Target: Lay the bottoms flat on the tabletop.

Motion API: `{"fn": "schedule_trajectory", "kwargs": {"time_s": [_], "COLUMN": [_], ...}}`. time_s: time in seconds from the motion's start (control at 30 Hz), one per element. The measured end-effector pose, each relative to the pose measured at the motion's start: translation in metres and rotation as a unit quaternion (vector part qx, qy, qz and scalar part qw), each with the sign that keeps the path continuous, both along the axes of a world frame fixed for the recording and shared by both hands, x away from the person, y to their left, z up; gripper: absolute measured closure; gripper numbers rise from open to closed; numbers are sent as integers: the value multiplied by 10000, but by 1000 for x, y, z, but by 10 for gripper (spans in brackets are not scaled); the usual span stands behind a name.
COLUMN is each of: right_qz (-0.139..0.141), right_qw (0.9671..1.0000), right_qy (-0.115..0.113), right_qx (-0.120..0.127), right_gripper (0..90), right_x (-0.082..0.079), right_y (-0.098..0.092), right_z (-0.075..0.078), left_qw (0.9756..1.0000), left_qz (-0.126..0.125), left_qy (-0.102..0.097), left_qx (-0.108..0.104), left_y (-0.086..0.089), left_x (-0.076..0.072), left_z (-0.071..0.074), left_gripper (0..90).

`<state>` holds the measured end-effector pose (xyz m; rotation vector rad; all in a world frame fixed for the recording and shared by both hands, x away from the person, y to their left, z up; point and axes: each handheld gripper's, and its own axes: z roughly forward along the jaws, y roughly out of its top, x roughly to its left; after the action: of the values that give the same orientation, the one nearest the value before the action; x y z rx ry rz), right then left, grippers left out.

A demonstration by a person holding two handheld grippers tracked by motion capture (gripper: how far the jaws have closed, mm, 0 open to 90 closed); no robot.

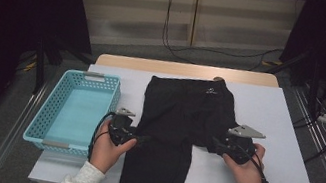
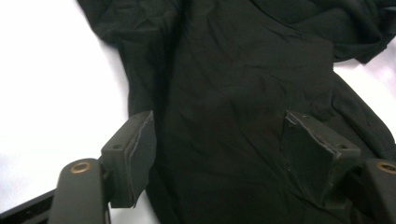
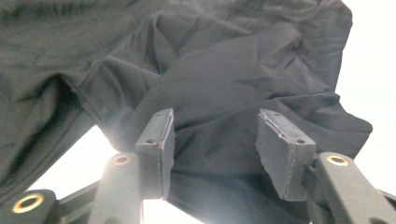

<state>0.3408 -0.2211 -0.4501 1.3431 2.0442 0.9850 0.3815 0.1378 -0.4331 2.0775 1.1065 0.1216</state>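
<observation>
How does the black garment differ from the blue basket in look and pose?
The black garment is soft, dark cloth lying flat at the table's middle; the blue basket is a rigid, light, perforated box standing upright at the left edge. The garment hangs over the near edge; the basket does not. Both rest on the white tabletop.

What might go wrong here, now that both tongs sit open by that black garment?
1. The garment hangs over the table's near edge; a careless tug might slide it off.
2. The folded part bunches in front of the right tongs; closing there may grab several layers, or too few, and spoil the fold.
3. The basket stands close beside the left tongs; a sideways swing could knock it.
</observation>
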Motion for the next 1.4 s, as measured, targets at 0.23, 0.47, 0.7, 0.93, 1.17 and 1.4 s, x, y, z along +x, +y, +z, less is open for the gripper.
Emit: {"fn": "schedule_trajectory", "kwargs": {"time_s": [0.23, 0.47, 0.7, 0.93, 1.17, 1.4], "right_qz": [12, 146, 493, 465, -67, -221], "right_qw": [9997, 9998, 9984, 9988, 9997, 9997], "right_qy": [206, 110, 212, 116, -90, -84], "right_qx": [-118, 47, 195, 65, 194, 117], "right_gripper": [744, 875, 900, 739, 539, 496], "right_x": [10, -2, -30, -40, -14, 8], "right_y": [3, 2, 9, 11, -11, -9], "right_z": [-13, -4, 0, 4, 3, -2], "left_qw": [10000, 9999, 9995, 9991, 9992, 9989], "left_qz": [-65, -139, -299, -431, -388, -466], "left_qy": [29, -24, -17, -22, -43, -20], "left_qx": [22, 73, 46, 25, 47, 100], "left_y": [0, -3, -16, -24, -17, -18], "left_x": [-1, -2, -2, 1, 2, -3], "left_z": [-2, -1, -1, -1, -2, -4], "left_gripper": [239, 242, 243, 234, 202, 200]}}
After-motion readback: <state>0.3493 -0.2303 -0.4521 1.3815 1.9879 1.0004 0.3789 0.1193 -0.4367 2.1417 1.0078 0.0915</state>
